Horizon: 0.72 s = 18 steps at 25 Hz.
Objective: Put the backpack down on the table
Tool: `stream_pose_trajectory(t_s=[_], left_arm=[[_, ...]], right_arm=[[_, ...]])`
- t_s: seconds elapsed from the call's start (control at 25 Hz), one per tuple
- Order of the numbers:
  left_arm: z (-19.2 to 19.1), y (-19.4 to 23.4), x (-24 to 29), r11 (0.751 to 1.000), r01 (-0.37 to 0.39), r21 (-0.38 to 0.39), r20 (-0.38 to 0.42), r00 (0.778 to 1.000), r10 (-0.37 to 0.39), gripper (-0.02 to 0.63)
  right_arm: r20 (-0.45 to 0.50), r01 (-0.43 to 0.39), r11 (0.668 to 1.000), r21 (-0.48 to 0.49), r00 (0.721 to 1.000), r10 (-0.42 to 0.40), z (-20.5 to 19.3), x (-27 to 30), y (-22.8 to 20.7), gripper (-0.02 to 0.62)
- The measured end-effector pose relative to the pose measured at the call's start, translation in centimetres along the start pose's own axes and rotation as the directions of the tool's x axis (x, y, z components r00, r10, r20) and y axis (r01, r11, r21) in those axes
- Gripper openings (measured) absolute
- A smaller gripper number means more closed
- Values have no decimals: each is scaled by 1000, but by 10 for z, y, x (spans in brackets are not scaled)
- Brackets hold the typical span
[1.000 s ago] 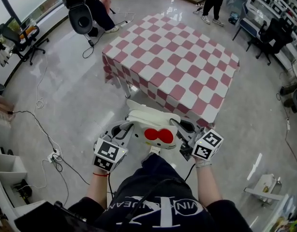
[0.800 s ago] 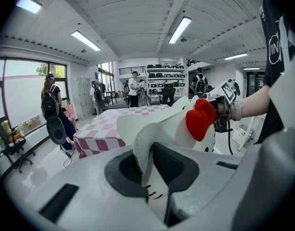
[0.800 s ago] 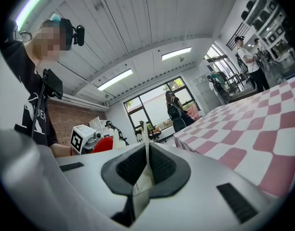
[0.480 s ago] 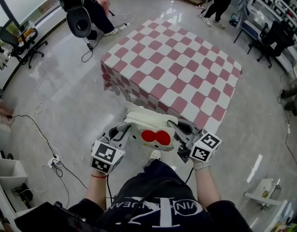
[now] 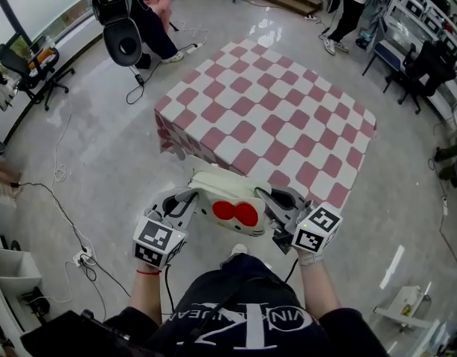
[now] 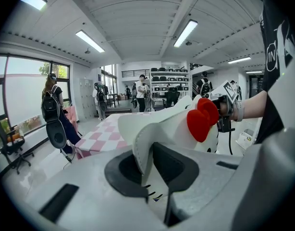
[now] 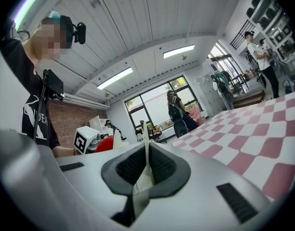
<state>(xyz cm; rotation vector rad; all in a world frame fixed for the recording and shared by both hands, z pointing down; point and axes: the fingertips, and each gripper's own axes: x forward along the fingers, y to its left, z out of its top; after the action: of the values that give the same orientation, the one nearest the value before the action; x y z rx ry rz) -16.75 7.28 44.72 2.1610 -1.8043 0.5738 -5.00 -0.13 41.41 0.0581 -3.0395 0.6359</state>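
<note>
— Where does the tabletop sit from you?

— Dead ahead. The checked tabletop (image 5: pixel 288 110) has its near edge just beyond the backpack (image 5: pixel 227 210). I hold the backpack in the air short of it, its long axis running across me.

— And your hold?

— My left hand-held gripper (image 5: pixel 185 201) is clamped on a thick white fold, and my right hand-held gripper (image 5: pixel 273 203) is pinched on a thin edge. Both are equally near. I see nothing lying in the way.

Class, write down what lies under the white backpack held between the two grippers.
The backpack hangs over grey floor, at the near edge of the checked table. The patch directly beneath it is covered by the backpack itself.
</note>
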Motion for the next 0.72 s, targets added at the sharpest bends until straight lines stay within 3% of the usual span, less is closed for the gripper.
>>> stream_pose_trajectory(t_s=[0.36, 0.72], left_arm=[[58, 23, 17, 998, -45, 41, 82, 996, 41, 49], [99, 30, 51, 995, -20, 97, 119, 993, 9, 49]], right_arm=[[44, -15, 998, -54, 999, 18, 55, 11, -22, 11], [94, 47, 995, -90, 995, -38, 88, 3, -53, 11]])
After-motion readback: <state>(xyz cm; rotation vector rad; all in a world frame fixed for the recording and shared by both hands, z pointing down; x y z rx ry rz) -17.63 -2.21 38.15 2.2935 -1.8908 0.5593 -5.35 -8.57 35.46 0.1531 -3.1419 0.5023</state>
